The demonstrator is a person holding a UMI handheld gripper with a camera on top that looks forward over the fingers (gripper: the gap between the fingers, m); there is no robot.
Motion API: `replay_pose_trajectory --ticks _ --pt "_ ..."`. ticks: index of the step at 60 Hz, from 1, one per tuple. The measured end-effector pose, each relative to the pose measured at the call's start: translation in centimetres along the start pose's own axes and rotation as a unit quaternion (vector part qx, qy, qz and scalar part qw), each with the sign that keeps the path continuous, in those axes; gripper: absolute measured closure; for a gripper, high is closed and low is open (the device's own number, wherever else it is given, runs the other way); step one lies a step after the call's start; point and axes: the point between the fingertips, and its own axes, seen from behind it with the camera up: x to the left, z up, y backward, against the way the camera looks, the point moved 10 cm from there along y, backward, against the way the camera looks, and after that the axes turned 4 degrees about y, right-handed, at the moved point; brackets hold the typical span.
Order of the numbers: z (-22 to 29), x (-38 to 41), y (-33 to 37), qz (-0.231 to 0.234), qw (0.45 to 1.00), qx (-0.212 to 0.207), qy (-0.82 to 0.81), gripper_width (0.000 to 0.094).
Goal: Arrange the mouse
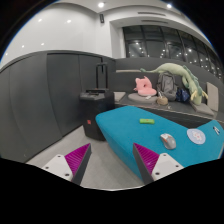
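A small grey mouse (167, 140) lies on the teal mat (130, 127) that covers a table to the right, well beyond my fingers. My gripper (113, 160) hangs above the grey floor, left of the mat's near corner, and is open with nothing between its magenta pads (78, 158). The right finger's pad (148, 158) overlaps the mat's near edge in the view. A small green block (146, 120) rests on the mat behind the mouse.
White discs (197, 135) lie on the mat's right side. A dark suitcase (95, 108) stands on the floor beside the table. Plush toys, a pink one (146, 87) and a long green one (182, 78), sit on a counter behind. Grey wall panels at left.
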Motion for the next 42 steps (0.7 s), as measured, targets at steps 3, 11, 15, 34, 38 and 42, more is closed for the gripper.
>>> replay_pose_trajectory --ticks 3,11,15,34,38,42 --pt "-0.2 -0.3 0.0 -0.01 1.0 0.007 -0.006 0.0085" --pt "-0.9 -3.5 -1.6 -0.04 0.999 0.019 -0.017 0.0086" --pt "-1.7 -4.0 -1.9 -0.059 0.998 0.022 -0.025 0.0084" --pt "-4.7 -11.9 -3.3 -0.168 0.984 0.038 -0.053 0.0085" --pt "-5.4 -13.4 -3.7 -0.183 0.98 0.043 -0.065 0.0084" --pt "-5.8 -14.5 -3.9 -0.2 0.976 0.047 -0.07 0.0084"
